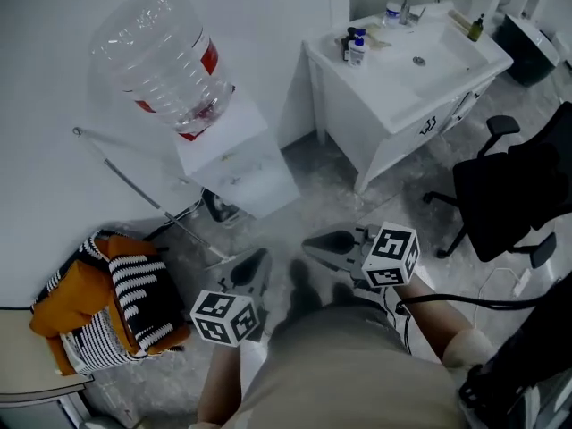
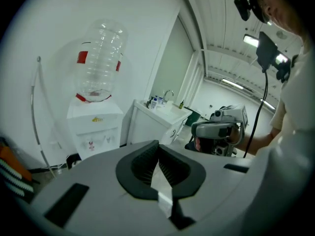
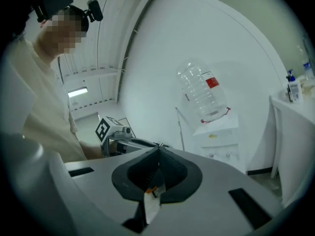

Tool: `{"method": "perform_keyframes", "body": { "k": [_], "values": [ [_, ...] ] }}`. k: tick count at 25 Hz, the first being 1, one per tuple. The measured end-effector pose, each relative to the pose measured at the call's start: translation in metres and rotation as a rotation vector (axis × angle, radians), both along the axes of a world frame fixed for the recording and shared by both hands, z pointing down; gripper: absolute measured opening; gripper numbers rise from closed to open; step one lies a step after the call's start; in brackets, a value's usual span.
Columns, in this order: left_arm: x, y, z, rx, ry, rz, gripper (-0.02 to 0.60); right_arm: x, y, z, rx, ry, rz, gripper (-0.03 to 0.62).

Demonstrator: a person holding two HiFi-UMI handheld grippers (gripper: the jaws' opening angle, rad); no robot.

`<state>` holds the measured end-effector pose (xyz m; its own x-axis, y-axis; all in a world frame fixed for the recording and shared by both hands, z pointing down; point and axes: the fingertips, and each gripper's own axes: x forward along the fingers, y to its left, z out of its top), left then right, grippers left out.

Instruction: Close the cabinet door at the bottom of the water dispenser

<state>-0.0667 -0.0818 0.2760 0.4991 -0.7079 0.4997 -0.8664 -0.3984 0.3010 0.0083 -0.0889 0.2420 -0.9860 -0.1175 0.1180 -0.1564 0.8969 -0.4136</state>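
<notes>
The left claw (image 1: 257, 262) is pressed together with nothing between its dark ribbed pads (image 2: 146, 163). The right claw (image 1: 313, 245) is squeezed shut the same way, and it is empty too. Both are held over the grey floor (image 1: 357, 195), in front of the white box-shaped water dispenser (image 1: 234, 161) and clear of it. An upturned clear plastic bottle with a red label (image 1: 165, 56) sits on top of the dispenser. The cabinet door belongs at the foot of the dispenser's front. That front is steeply foreshortened from above and the claw bodies cover its lower part, so I cannot tell how the door stands. Left of the dispenser lie orange and black-and-white striped bags (image 1: 116, 302). To its right stands a white washbasin cabinet with a chrome tap (image 1: 402, 79), and further right a black office chair (image 1: 514, 195)
</notes>
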Motion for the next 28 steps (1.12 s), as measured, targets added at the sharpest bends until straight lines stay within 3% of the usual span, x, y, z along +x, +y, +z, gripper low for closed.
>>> {"method": "perform_keyframes", "body": {
  "k": [3, 6, 10, 14, 18, 22, 28],
  "values": [
    [0.002, 0.036, 0.016, -0.057, -0.036, -0.044, -0.008, -0.003, 0.031, 0.017, -0.065, 0.002, -0.041, 0.008],
    [0.001, 0.057, 0.017, -0.065, -0.03, -0.068, -0.008, -0.011, 0.058, 0.021, -0.097, 0.008, -0.081, 0.008],
    [-0.014, 0.075, 0.011, -0.04, -0.007, -0.109, -0.008, -0.033, 0.092, 0.019, -0.093, 0.048, -0.155, 0.008],
    [-0.029, 0.099, -0.004, 0.02, 0.006, -0.107, -0.008, -0.056, 0.12, 0.013, -0.084, 0.067, -0.164, 0.008],
    [-0.047, 0.152, -0.018, 0.07, 0.125, -0.077, -0.008, -0.089, 0.16, 0.012, -0.1, 0.089, -0.164, 0.009],
    [-0.089, 0.204, 0.006, 0.005, 0.086, -0.179, -0.008, -0.123, 0.203, 0.013, -0.123, 0.083, -0.149, 0.009],
    [-0.125, 0.256, 0.023, -0.037, 0.161, -0.2, -0.008, -0.161, 0.244, 0.005, -0.079, 0.085, -0.134, 0.009]
  ]
}}
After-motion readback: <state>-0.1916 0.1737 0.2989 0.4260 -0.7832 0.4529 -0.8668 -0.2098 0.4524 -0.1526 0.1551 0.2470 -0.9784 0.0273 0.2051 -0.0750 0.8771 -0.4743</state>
